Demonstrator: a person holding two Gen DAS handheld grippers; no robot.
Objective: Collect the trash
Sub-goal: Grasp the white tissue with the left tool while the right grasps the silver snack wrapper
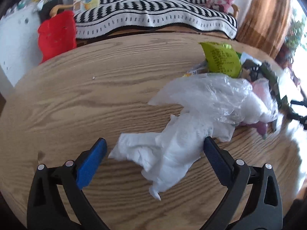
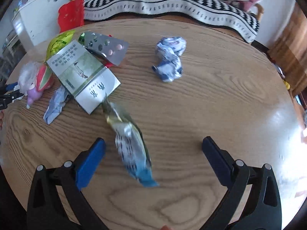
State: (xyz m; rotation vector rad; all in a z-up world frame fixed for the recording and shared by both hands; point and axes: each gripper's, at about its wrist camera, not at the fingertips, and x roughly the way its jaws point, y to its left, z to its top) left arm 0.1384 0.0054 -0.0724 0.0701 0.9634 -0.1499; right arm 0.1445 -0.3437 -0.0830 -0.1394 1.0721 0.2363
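Note:
In the left wrist view my left gripper [image 1: 153, 143] is open over the round wooden table [image 1: 86, 99], its blue fingers on either side of a crumpled white tissue [image 1: 165, 153]. Behind it lie a clear plastic bag [image 1: 216, 95] and a green snack packet [image 1: 222, 59]. In the right wrist view my right gripper [image 2: 153, 141] is open and a silver-blue wrapper [image 2: 132, 145] lies between its fingers. Further off lie a crumpled blue-white paper ball [image 2: 169, 61], a flattened box [image 2: 84, 76], a pill blister [image 2: 109, 48], a green packet [image 2: 57, 43] and a pale blue tissue [image 2: 54, 105].
A pink and purple toy [image 2: 36, 82] lies at the table's left edge beside the other gripper [image 2: 7, 95]. A red cloth [image 1: 56, 34] and a black-and-white striped blanket [image 1: 153, 17] lie beyond the far edge. A white cabinet [image 2: 40, 19] stands at the back left.

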